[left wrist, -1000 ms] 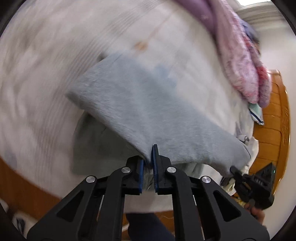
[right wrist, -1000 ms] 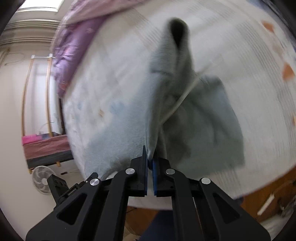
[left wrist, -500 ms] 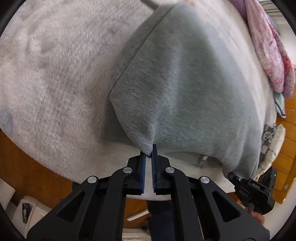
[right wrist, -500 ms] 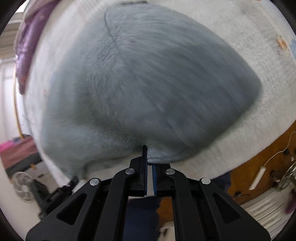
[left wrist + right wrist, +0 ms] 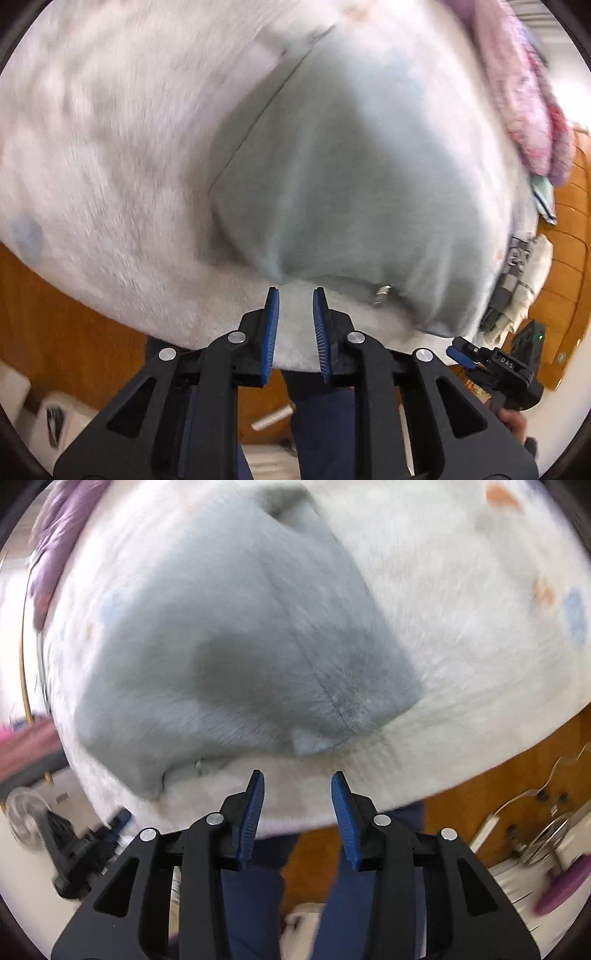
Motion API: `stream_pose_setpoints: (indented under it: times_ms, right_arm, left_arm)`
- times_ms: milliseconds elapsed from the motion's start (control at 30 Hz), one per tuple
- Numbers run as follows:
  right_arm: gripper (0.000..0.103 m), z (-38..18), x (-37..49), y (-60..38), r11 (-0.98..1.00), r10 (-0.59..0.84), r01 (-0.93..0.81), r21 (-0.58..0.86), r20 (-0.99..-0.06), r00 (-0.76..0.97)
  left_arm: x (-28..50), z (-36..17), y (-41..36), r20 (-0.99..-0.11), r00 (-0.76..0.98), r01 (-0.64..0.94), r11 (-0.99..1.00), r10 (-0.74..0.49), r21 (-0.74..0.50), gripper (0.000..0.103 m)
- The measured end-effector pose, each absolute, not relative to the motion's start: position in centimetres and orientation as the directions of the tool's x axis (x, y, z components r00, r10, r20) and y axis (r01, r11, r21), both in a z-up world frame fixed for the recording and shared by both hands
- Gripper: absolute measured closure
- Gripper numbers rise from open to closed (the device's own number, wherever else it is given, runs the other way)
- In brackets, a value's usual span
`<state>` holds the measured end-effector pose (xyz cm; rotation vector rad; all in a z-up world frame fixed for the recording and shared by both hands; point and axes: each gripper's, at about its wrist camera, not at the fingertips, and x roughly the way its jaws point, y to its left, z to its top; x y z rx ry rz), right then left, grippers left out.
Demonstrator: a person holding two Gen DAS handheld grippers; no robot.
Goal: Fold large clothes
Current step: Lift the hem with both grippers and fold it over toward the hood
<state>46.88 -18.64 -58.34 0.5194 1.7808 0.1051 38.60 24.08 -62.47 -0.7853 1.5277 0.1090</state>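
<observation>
White fuzzy bed cover (image 5: pixel 110 177) with the grey fleece garment (image 5: pixel 351 184) lying folded on it near the bed's front edge. Left tool (image 5: pixel 295 295) and right tool (image 5: pixel 297 777) both released, jaws opening, nothing between them. Risk: the near hem sits close to the edge and could slide off; soft pile may let the fold spring open or creep.

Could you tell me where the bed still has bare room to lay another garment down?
The white blanket is bare right of the grey garment, out to its edge, and on the garment's other side. A thin strip stays free along the near edge. The far corner is crowded by pink bedding and folded clothes.
</observation>
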Motion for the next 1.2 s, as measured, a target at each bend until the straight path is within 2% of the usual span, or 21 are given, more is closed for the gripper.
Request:
stream_pose_setpoints:
  times_ms: [33,67,133,167,200,267,300,333,433,533,567,600,700,800,867,900,1000,1067,1133,1200]
  right_arm:
    - [0.065,-57.1,47.1,-18.5,0.897,0.407,0.259,0.36,-0.899,-0.161]
    - [0.067,-55.7,47.8,-18.3,0.9,0.415,0.211,0.382,-0.9,-0.137]
    - [0.076,-53.8,50.0,-17.5,0.907,0.415,0.114,0.405,-0.907,-0.075]
    - [0.088,-53.3,51.0,-17.1,0.911,0.411,0.068,0.408,-0.911,-0.039]
    - [0.096,-53.3,52.6,-16.5,0.921,0.389,0.014,0.388,-0.921,-0.011]
    - [0.101,-54.4,54.0,-15.6,0.94,0.336,-0.073,0.333,-0.942,0.023]
    - [0.101,-55.0,54.3,-15.1,0.946,0.311,-0.106,0.305,-0.95,0.039]
    - [0.101,-56.3,54.7,-14.9,0.954,0.271,-0.142,0.263,-0.961,0.045]
    - [0.103,-61.3,55.4,-15.9,0.958,0.232,-0.168,0.232,-0.973,-0.022]
    - [0.103,-66.0,55.5,-17.6,0.972,0.138,-0.179,0.151,-0.987,-0.081]
    - [0.103,-67.0,55.3,-18.5,0.973,0.133,-0.178,0.147,-0.987,-0.084]
    - [0.103,-67.5,55.3,-19.7,0.968,0.201,-0.134,0.211,-0.976,-0.086]
    - [0.103,-66.2,55.9,-21.5,0.953,0.297,-0.024,0.301,-0.951,-0.088]
    - [0.102,-62.9,55.2,-20.7,0.944,0.312,-0.093,0.316,-0.948,-0.057]
    - [0.102,-61.8,54.1,-19.4,0.927,0.339,-0.144,0.348,-0.937,-0.079]
    - [0.102,-61.8,53.2,-18.6,0.922,0.337,-0.167,0.349,-0.936,-0.099]
    - [0.102,-64.8,51.0,-17.3,0.94,0.268,-0.173,0.292,-0.952,-0.15]
    - [0.103,-67.4,50.3,-17.8,0.953,0.255,-0.118,0.278,-0.95,-0.18]
    - [0.103,-68.4,49.8,-18.2,0.959,0.276,-0.018,0.283,-0.947,-0.164]
    - [0.102,-67.7,49.9,-17.7,0.973,0.227,-0.013,0.232,-0.961,-0.159]
  left_arm:
    - [39.3,-61.1,24.0,-0.904,0.125,-0.512,0.754,-0.41,-0.413,0.081]
    - [39.7,-60.5,23.9,-0.896,0.145,-0.504,0.748,-0.42,-0.432,0.072]
    - [42.2,-59.8,23.7,-0.863,0.203,-0.497,0.711,-0.463,-0.498,0.065]
    - [43.3,-59.9,23.5,-0.859,0.224,-0.492,0.707,-0.46,-0.508,0.065]
    - [44.8,-60.1,23.3,-0.869,0.241,-0.489,0.719,-0.432,-0.494,0.065]
    - [47.7,-61.2,23.3,-0.894,0.253,-0.5,0.74,-0.371,-0.449,0.065]
    - [48.9,-62.0,23.4,-0.9,0.248,-0.512,0.74,-0.358,-0.435,0.064]
    - [49.8,-63.7,23.8,-0.908,0.216,-0.537,0.733,-0.358,-0.417,0.057]
    - [50.8,-68.9,25.1,-0.921,0.126,-0.622,0.693,-0.37,-0.364,0.057]
    - [50.4,-71.2,25.8,-0.903,0.141,-0.663,0.638,-0.406,-0.391,0.057]
    - [50.5,-71.3,25.8,-0.902,0.146,-0.663,0.637,-0.406,-0.394,0.057]
    - [50.3,-71.2,25.8,-0.902,0.151,-0.662,0.636,-0.404,-0.396,0.057]
    - [48.3,-70.6,26.4,-0.885,0.212,-0.667,0.601,-0.414,-0.441,0.057]
    - [46.3,-68.8,27.0,-0.867,0.278,-0.673,0.561,-0.413,-0.483,0.056]
    - [44.6,-68.0,27.2,-0.875,0.28,-0.679,0.562,-0.396,-0.472,0.049]
    - [43.2,-67.7,27.4,-0.877,0.276,-0.681,0.564,-0.394,-0.468,0.048]
    - [40.4,-68.2,28.3,-0.876,0.257,-0.689,0.557,-0.409,-0.463,0.047]
    - [38.8,-69.8,28.8,-0.865,0.242,-0.711,0.526,-0.44,-0.467,0.047]
    - [37.1,-72.5,30.2,-0.798,0.287,-0.759,0.382,-0.53,-0.527,0.047]
    - [36.4,-73.2,31.4,-0.757,0.323,-0.773,0.304,-0.568,-0.557,0.048]
